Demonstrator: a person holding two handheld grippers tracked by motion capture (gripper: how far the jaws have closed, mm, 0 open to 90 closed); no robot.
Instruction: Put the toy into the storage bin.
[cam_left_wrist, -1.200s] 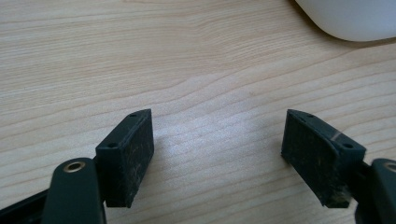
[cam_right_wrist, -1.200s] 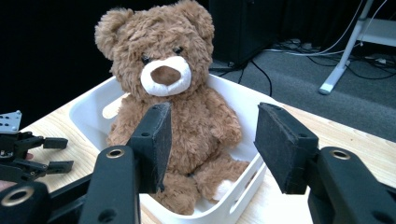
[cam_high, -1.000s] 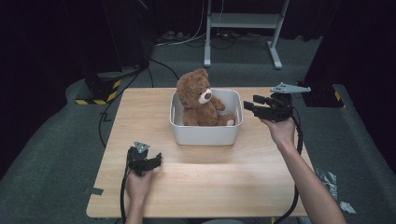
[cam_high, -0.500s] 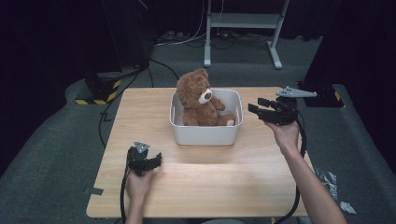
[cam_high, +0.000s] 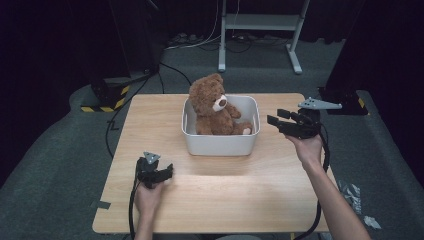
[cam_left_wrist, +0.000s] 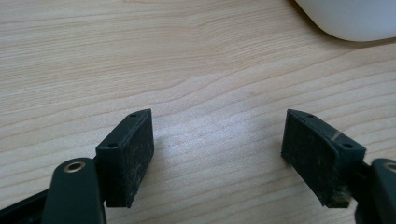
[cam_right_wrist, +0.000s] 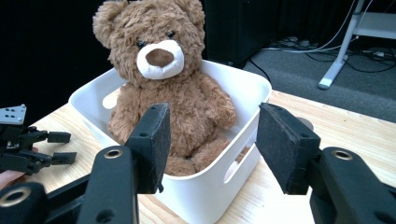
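A brown teddy bear (cam_high: 212, 105) (cam_right_wrist: 166, 84) sits upright in a white bin (cam_high: 220, 142) (cam_right_wrist: 201, 191) at the middle of the wooden table (cam_high: 215, 195). My right gripper (cam_high: 274, 118) (cam_right_wrist: 210, 140) hovers just right of the bin, level with its rim, jaws open and pointing at the bear with nothing between them. My left gripper (cam_high: 169, 170) (cam_left_wrist: 217, 154) rests low on the table in front of the bin's left corner, jaws open over bare wood.
A corner of the white bin (cam_left_wrist: 348, 18) shows at the top right of the left gripper view. Beyond the table lie dark carpet, cables, a black-and-yellow striped base (cam_high: 107, 100) and a white stand (cam_high: 260, 30).
My right gripper has drawn back a little to the right, away from the bin's side. The left hand has stayed put.
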